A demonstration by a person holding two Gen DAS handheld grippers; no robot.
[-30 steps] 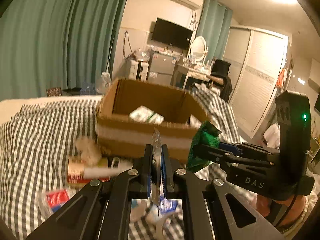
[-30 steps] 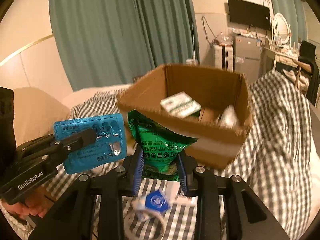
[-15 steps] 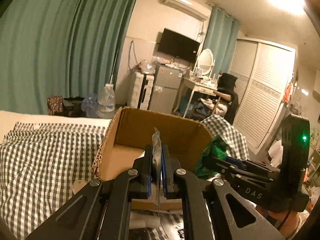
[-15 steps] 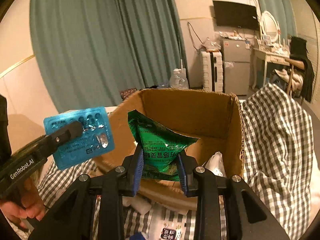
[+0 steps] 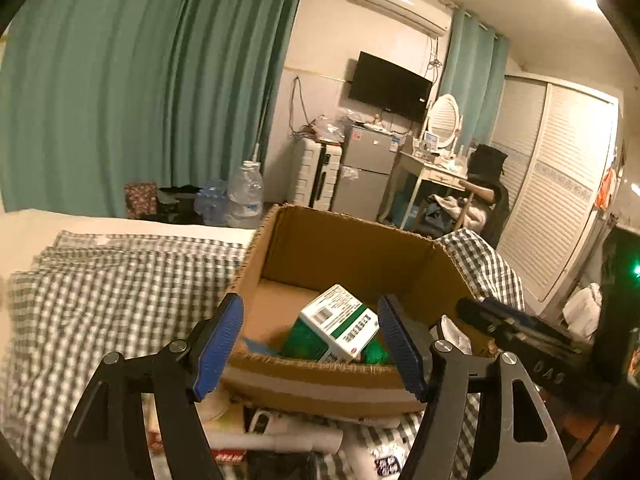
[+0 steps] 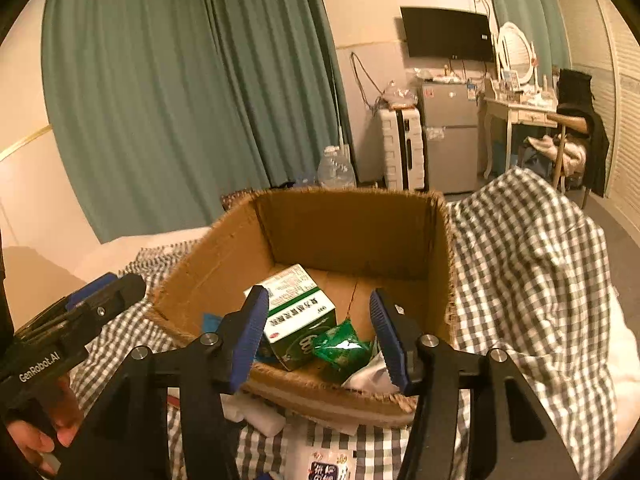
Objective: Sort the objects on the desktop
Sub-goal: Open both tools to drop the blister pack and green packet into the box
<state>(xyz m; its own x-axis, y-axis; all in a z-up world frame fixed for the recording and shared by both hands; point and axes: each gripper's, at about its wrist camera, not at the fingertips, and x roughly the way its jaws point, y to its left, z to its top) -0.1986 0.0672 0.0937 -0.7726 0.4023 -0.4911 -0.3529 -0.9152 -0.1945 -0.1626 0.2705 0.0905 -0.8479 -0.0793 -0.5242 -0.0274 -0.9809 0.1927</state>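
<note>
The left tongs [image 5: 310, 344] stood apart with nothing between the blue pads [image 5: 218, 344]; the jaws had just been opening. Beyond their tips, inside the cardboard box [image 5: 320, 380], lay a white and green carton [image 5: 340, 326] tilted on a corner, with a barcode and small print too fine to read. A blue blister sheet [image 5: 256, 346] showed just past the left pad, low against the box's near wall, and a green pouch [image 5: 376, 354] lay under the carton towards the right pad.

The right tongs [image 6: 316, 334] were also apart and empty, their jaws likewise just having opened. Between and beyond their pads [image 6: 250, 336] the same carton [image 6: 298, 312] leaned in the box [image 6: 348, 400], with a green band of Chinese characters on its side. The green pouch [image 6: 340, 346] lay crumpled just right of it, near the right pad, beside a white packet [image 6: 368, 376].

To the right of the left tongs, the other tool's body read "DAS" [image 5: 546, 374]. To the left of the right tongs, the other tool read "GenRobot.AI" [image 6: 38, 368], held in a hand [image 6: 48, 432].

Below both tongs, in front of the box, loose packets and a white tube [image 5: 288, 434] lay on the checked cloth [image 5: 100, 280]; one packet [image 6: 330, 466] bore dark print that could not be read. Further off stood a water bottle [image 5: 246, 194], a small fridge [image 5: 366, 170], a wall television [image 5: 390, 86] and green curtains [image 5: 140, 80].
</note>
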